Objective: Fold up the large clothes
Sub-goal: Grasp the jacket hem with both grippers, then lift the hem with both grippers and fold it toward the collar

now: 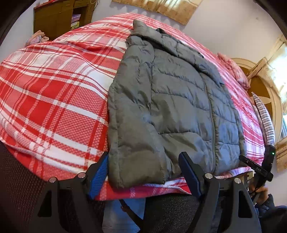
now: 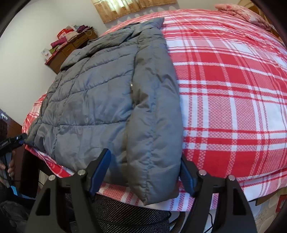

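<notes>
Left wrist view: a grey quilted puffer jacket (image 1: 172, 100) lies flat on a bed covered with a red-and-white plaid blanket (image 1: 53, 93), collar toward the far wall and hem at the near edge of the bed. One sleeve is folded lengthwise over the body on the left side of this view, its cuff reaching the near blanket edge. The left gripper (image 1: 143, 168) hangs at that cuff with its black, blue-padded fingers (image 1: 100, 172) spread wide, one on each side of the sleeve end, gripping nothing. The other handheld gripper (image 1: 258, 164) shows at the right edge, near the jacket's hem corner. A brown wooden shelf unit (image 1: 61, 16) stands against the far wall.

Right wrist view: the same jacket (image 2: 100, 93) lies to the left on the plaid blanket (image 2: 233, 89), with a sleeve running down to the near bed edge, its cuff slightly overhanging. The right gripper (image 2: 145, 172) straddles this cuff with its jaws released and wide apart, fingers (image 2: 100, 170) not pinching the fabric. A brown wooden dresser (image 2: 66, 52) topped with folded clothes stands by the wall, and a pink pillow (image 2: 240, 12) lies at the far right.
</notes>
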`<state>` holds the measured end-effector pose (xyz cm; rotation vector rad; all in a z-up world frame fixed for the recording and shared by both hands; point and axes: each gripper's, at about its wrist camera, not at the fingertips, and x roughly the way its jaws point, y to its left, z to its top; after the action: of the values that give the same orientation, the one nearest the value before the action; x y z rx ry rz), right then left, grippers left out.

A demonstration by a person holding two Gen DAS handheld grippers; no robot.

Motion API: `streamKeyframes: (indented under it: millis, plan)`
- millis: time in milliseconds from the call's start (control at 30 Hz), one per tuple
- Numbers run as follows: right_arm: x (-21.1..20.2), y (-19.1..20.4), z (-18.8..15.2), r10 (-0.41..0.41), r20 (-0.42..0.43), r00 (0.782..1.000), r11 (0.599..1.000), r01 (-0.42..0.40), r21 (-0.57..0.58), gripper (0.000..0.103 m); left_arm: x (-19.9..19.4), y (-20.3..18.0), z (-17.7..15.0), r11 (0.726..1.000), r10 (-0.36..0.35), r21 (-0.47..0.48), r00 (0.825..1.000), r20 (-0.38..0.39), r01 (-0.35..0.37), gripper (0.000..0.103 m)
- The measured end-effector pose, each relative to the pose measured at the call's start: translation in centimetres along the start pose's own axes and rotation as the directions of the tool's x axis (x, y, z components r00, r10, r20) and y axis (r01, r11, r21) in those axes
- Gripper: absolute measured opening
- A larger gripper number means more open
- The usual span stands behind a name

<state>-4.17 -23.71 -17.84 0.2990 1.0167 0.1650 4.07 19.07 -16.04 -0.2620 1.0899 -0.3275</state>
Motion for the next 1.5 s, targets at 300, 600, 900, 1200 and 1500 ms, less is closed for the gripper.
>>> streamKeyframes:
  millis: [300,600,900,1200,1500]
  plan:
    - [0.8,0.0,0.2,-0.008,-0.022,1.0,1.0,0.008,-0.006,0.022,1.5,0.5,-0.3,0.999,0.038,0.005,0.999,0.002,-0.038,0.025]
    - [-3.5,-0.1,0.1,0.158,0.069,0.985,0.987,-0.158,0.004,0.011,-3.7,0.5,-0.5,0.984,-0.169,-0.033,0.972,0.166,0.177,0.011]
    - [-11.7,0.0,-0.7,0.357,0.208,0.911,0.934,-0.355,-0.051,0.011,-12.2,-2.3,-1.1,0.938,-0.345,0.091,0.891,0.296,0.333,0.011]
    - [-17.8,-0.1,5.3,0.425,0.398,0.813,0.894,-0.444,-0.049,0.011,-16.4,-3.3,4.0,0.954,-0.291,0.059,0.865,0.409,0.293,0.011]
    - [-13.6,1.4,21.6,0.346,0.408,0.845,0.925,-0.379,-0.001,0.011,-9.4,-2.3,20.1,0.984,-0.084,-0.112,0.921,0.38,0.136,0.012]
